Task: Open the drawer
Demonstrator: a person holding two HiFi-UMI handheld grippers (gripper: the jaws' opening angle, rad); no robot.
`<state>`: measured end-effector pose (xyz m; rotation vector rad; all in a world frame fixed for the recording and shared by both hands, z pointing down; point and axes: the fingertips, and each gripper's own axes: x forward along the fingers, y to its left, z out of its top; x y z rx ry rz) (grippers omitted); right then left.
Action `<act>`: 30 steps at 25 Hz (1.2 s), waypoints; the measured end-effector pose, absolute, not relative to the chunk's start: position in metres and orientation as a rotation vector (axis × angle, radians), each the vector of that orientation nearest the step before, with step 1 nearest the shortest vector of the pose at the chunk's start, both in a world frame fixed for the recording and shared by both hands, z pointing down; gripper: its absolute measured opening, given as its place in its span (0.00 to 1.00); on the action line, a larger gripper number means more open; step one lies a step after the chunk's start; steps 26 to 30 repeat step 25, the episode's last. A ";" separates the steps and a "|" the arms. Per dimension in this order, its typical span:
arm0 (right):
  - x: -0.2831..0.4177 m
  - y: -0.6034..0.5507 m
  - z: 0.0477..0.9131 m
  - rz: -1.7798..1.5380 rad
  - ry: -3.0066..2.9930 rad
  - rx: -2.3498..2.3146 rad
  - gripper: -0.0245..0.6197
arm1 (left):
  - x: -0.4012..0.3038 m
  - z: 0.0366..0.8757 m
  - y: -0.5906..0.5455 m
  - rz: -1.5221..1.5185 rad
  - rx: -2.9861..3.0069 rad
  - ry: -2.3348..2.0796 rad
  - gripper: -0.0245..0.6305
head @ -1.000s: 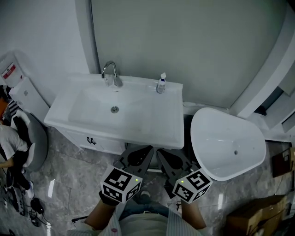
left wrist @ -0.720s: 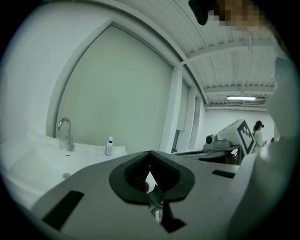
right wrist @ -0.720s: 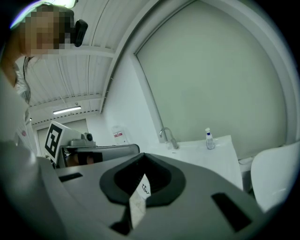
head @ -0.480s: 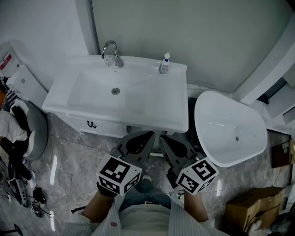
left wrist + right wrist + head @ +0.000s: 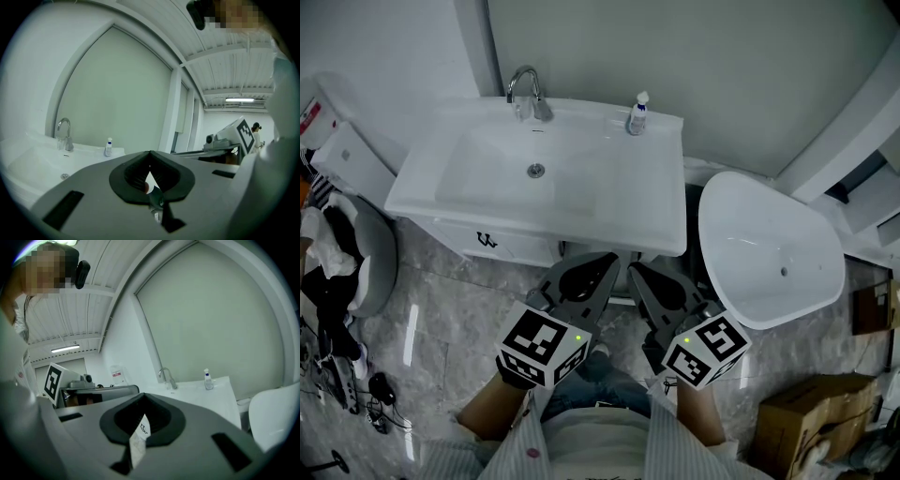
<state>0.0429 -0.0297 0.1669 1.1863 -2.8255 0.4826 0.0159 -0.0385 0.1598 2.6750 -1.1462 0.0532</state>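
- My left gripper (image 5: pixel 598 267) is nearest, its jaws pressed together with nothing between them. My right gripper (image 5: pixel 642 274) sits just beside it, its tips closed and empty as well. Both hang about level over the grey marbled floor (image 5: pixel 455 323).
- Just ahead of the left gripper and off to its left is the white drawer front (image 5: pixel 511 248), under the edge of the washstand. Neither gripper touches it.
- The small black handle (image 5: pixel 487 241) sits further left on that front, and I judge it the only sensible place to take hold. The panel around it looks glossy and flat, so closed jaws would slide on it.
- I expect the drawer to be rigid and to run on slides. It should want a straight pull toward me, not a twist. I cannot tell how heavy it is or what it holds, so I would start gently.
- The handle looks thin, so I would spread the jaws first and then pinch or hook it squarely.
- Above the drawer and further ahead lies the white glossy vanity tabletop (image 5: pixel 661 220) with its sunken basin.
- At its far edge stands the curved chrome tap (image 5: pixel 525 92), ahead and left of both grippers. The small white bottle with a blue label (image 5: pixel 637 114) stands straight ahead.
- To the right of my right gripper is a large white oval bowl (image 5: pixel 750 244), well clear of the drawer.
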 end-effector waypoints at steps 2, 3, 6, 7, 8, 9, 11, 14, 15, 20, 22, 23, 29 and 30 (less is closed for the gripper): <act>0.043 -0.028 0.169 0.482 -2.818 1.184 0.05 | 0.018 0.160 -0.037 0.044 2.684 -1.150 0.06; 0.043 -0.027 0.170 0.483 -2.816 1.182 0.05 | 0.018 0.160 -0.036 0.045 2.687 -1.156 0.06; 0.045 -0.027 0.172 0.479 -2.807 1.170 0.05 | 0.021 0.160 -0.036 0.050 2.691 -1.175 0.06; 0.045 -0.027 0.173 0.477 -2.803 1.167 0.05 | 0.022 0.161 -0.035 0.052 2.689 -1.176 0.06; 0.046 -0.026 0.174 0.479 -2.799 1.166 0.05 | 0.022 0.162 -0.035 0.053 2.688 -1.173 0.06; 0.046 -0.026 0.175 0.483 -2.798 1.165 0.05 | 0.023 0.163 -0.034 0.053 2.687 -1.171 0.06; 0.048 -0.025 0.176 0.493 -2.795 1.166 0.05 | 0.023 0.164 -0.032 0.055 2.687 -1.169 0.06; 0.051 -0.022 0.176 0.506 -2.795 1.170 0.05 | 0.022 0.165 -0.029 0.048 2.688 -1.166 0.06; 0.053 -0.022 0.176 0.508 -2.796 1.171 0.05 | 0.023 0.165 -0.028 0.048 2.693 -1.165 0.06; 0.054 -0.022 0.178 0.513 -2.787 1.167 0.05 | 0.026 0.170 -0.026 0.082 2.718 -1.141 0.06; 0.052 -0.023 0.180 0.516 -2.784 1.161 0.05 | 0.025 0.173 -0.028 0.084 2.710 -1.142 0.06; 0.052 -0.024 0.181 0.517 -2.783 1.159 0.05 | 0.025 0.175 -0.029 0.086 2.706 -1.143 0.06; 0.052 -0.025 0.182 0.518 -2.782 1.156 0.05 | 0.025 0.179 -0.030 0.091 2.699 -1.143 0.06; 0.052 -0.025 0.182 0.518 -2.782 1.156 0.05 | 0.025 0.179 -0.030 0.091 2.699 -1.143 0.06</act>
